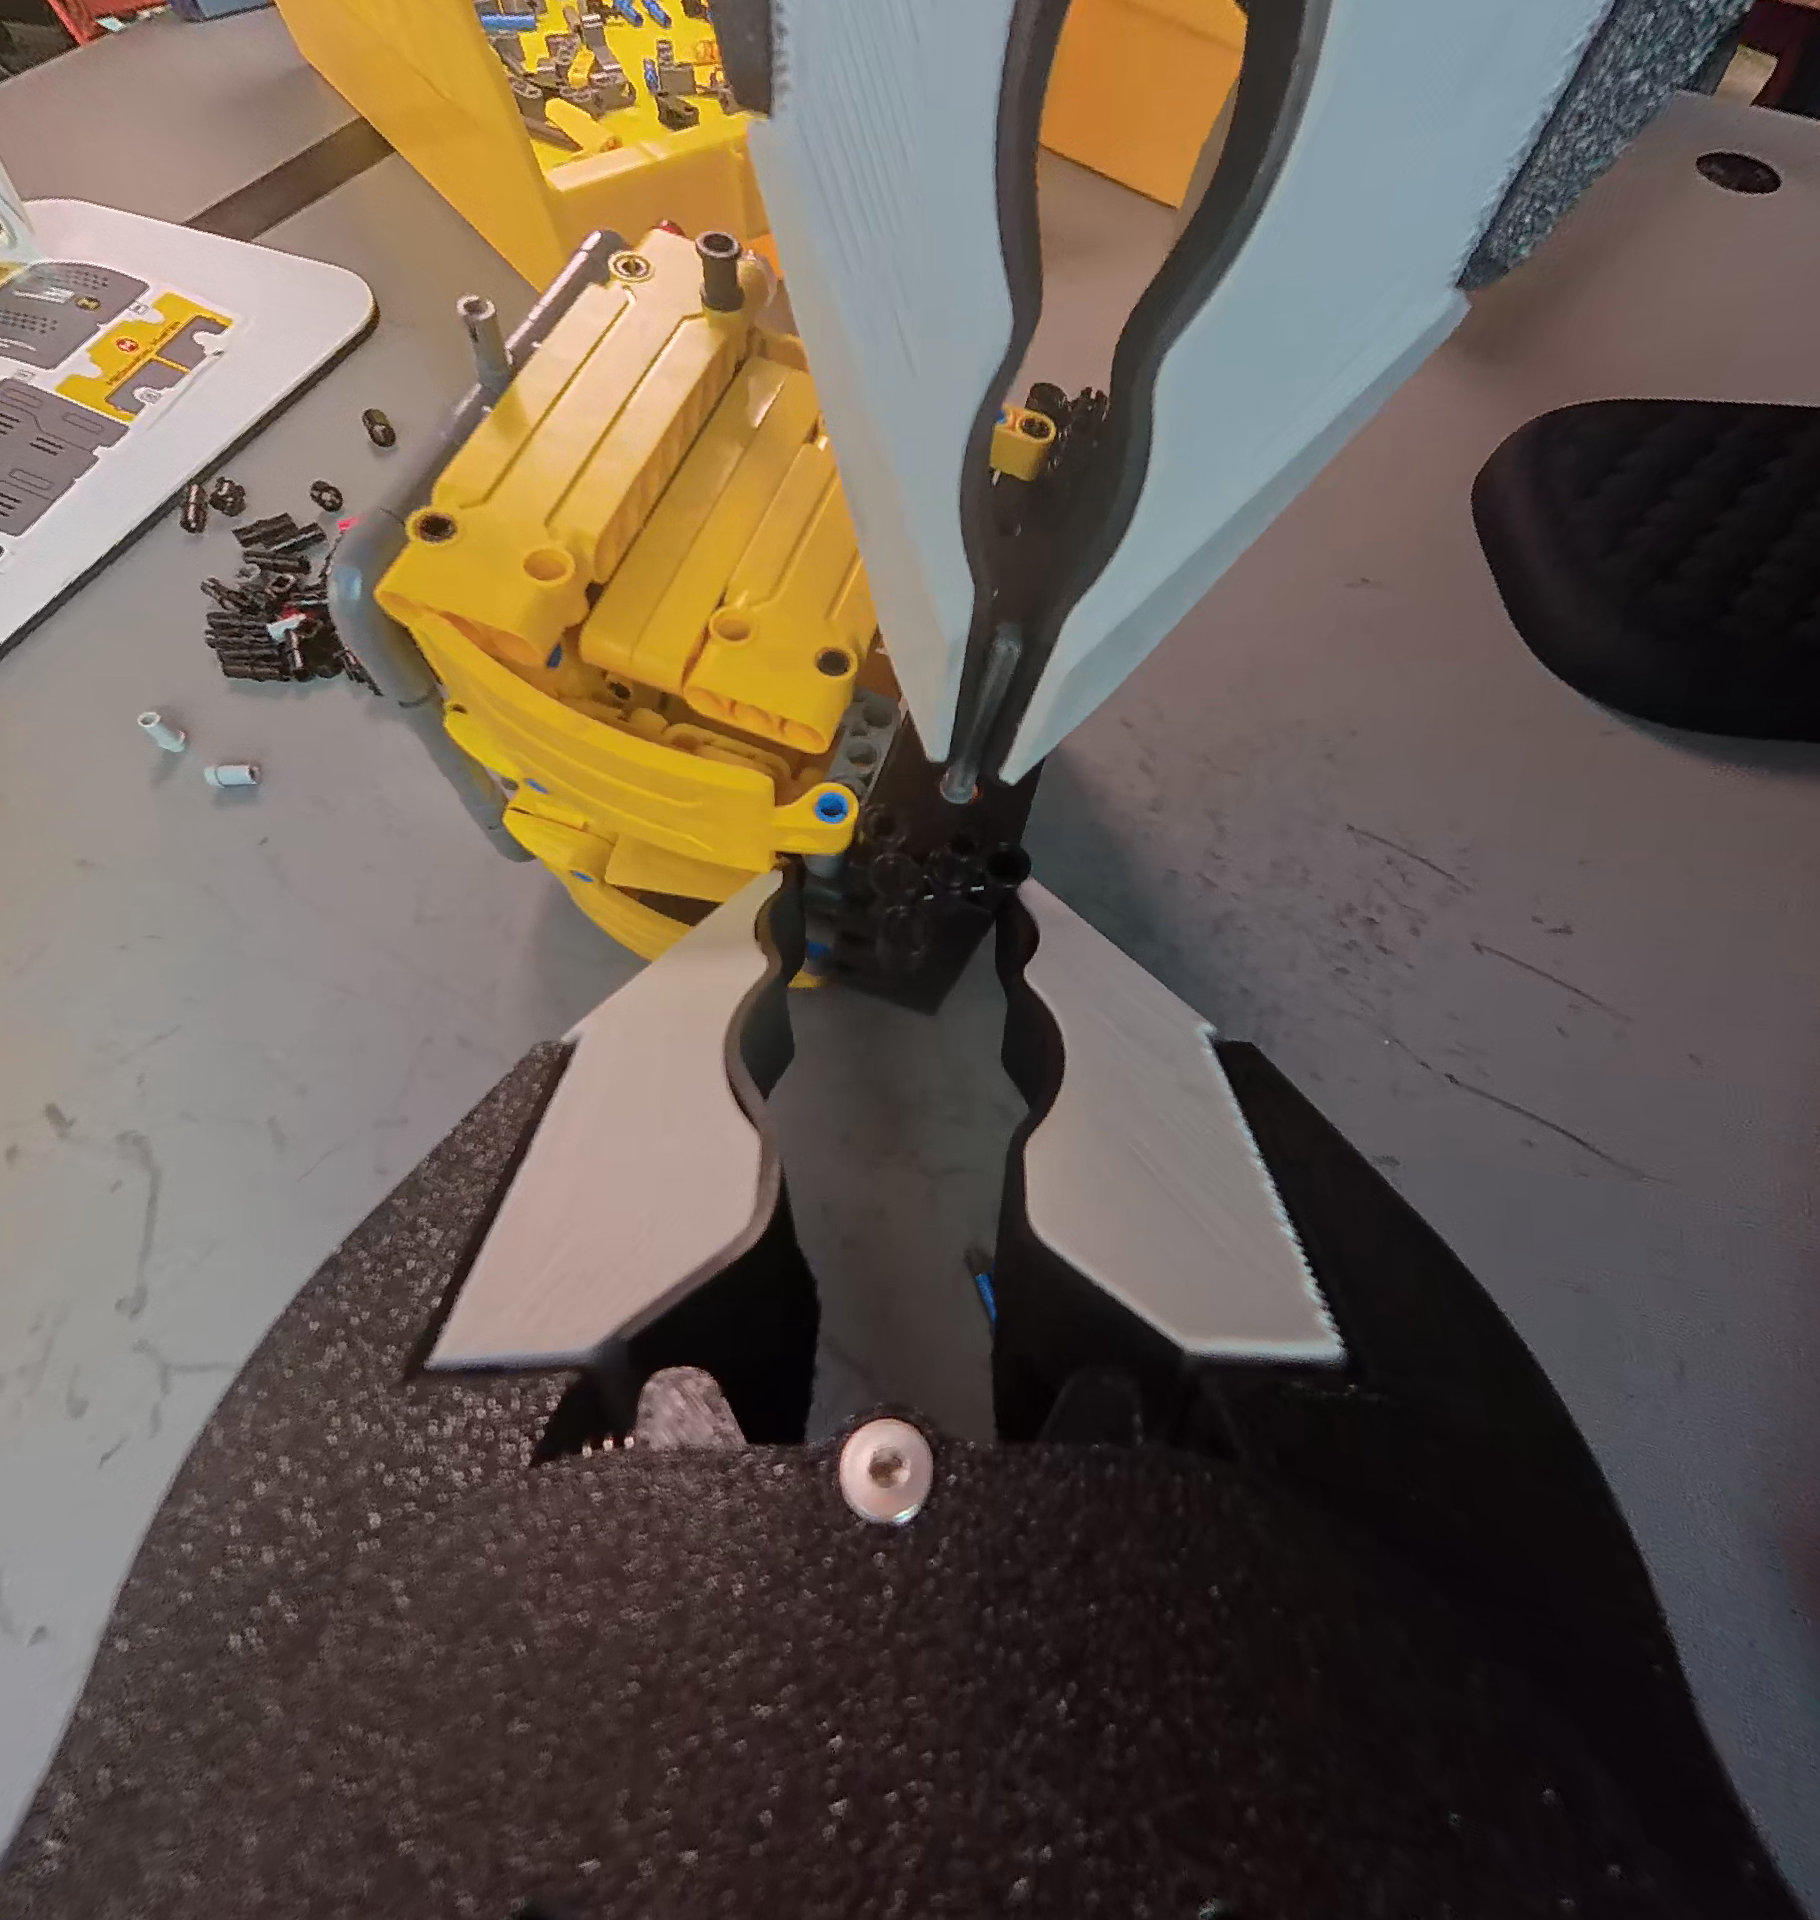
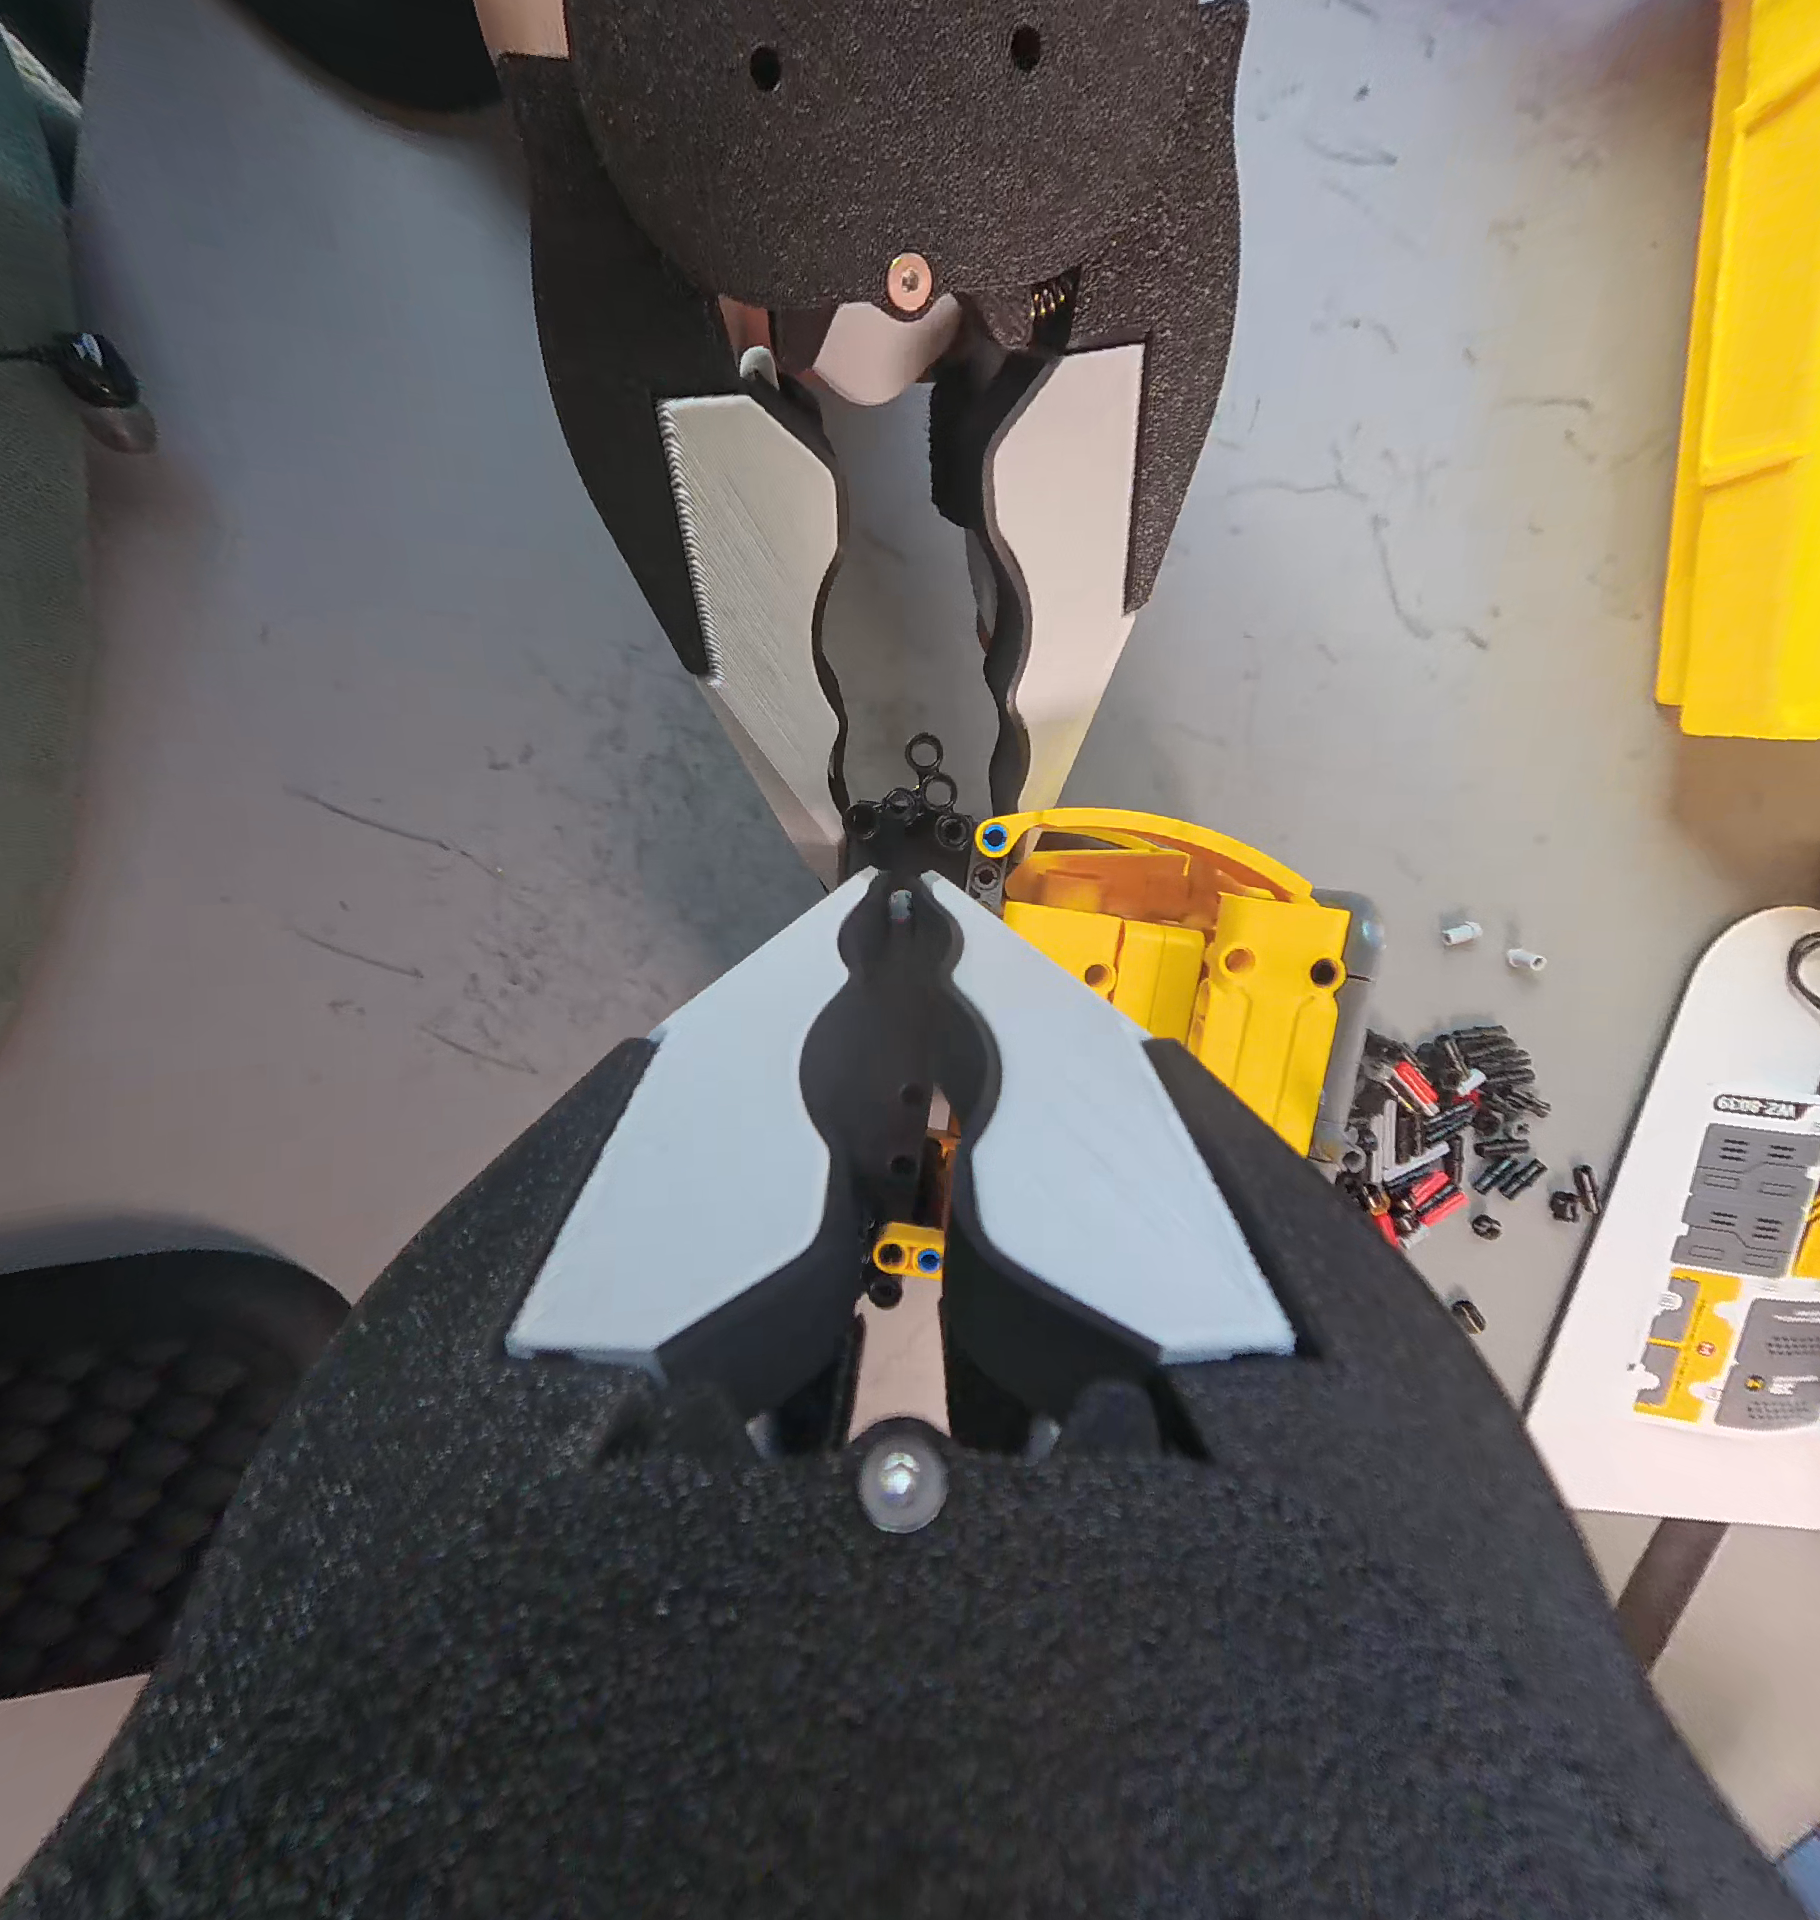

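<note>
A yellow brick-built model (image 1: 625,582) with a black beam block (image 1: 927,935) at its near end stands on the grey table. My left gripper (image 1: 901,894) is closed on that black block, one finger on each side. My right gripper (image 1: 973,784) comes in from above, shut on a thin dark grey axle (image 1: 989,686) whose tip sits at the top of the black block. In the right wrist view my right gripper (image 2: 901,888) pinches the axle end against the black block (image 2: 906,821), the left gripper (image 2: 916,821) clamps it from the far side, and the yellow model (image 2: 1197,966) lies to the right.
A pile of small black pins (image 1: 272,613) and two light grey pins (image 1: 199,753) lie left of the model. A sticker sheet (image 1: 64,416) rests on a white board. A yellow parts box (image 1: 594,94) stands behind. A black textured pad (image 1: 1695,561) is at the right. Left tips to right tips: about 4 centimetres.
</note>
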`<move>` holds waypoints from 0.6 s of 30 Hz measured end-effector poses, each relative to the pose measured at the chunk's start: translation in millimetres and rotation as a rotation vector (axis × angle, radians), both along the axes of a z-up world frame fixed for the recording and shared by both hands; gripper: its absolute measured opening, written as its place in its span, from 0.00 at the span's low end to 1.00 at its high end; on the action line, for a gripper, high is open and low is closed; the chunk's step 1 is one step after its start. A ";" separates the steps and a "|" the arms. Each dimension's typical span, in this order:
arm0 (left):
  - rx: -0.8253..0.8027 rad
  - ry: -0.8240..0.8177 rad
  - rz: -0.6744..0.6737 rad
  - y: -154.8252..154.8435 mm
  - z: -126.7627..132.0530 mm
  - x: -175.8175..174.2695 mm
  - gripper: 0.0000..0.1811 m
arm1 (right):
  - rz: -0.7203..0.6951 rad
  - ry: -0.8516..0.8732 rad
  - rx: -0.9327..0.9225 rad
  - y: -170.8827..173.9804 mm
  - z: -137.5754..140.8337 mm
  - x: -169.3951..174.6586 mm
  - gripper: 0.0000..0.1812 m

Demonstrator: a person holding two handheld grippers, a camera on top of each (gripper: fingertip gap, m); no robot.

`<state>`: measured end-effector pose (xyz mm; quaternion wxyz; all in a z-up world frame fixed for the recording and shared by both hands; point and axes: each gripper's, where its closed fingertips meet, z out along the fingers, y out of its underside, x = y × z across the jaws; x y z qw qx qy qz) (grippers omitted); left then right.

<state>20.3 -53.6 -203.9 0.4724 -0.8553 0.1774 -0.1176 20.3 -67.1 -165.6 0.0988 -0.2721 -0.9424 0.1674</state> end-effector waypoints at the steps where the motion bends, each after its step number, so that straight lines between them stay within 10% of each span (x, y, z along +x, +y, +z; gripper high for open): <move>1: 0.002 0.000 -0.001 -0.1 0.2 0.3 0.20 | -0.003 0.001 0.000 0.2 -0.4 0.0 0.02; 12: 0.020 0.008 -0.001 -0.7 0.8 2.4 0.20 | -0.090 -0.031 0.105 3.1 4.4 3.4 0.02; 18: 0.027 0.021 -0.035 -2.2 0.7 4.1 0.20 | 0.203 -0.035 0.234 -0.2 3.5 7.1 0.01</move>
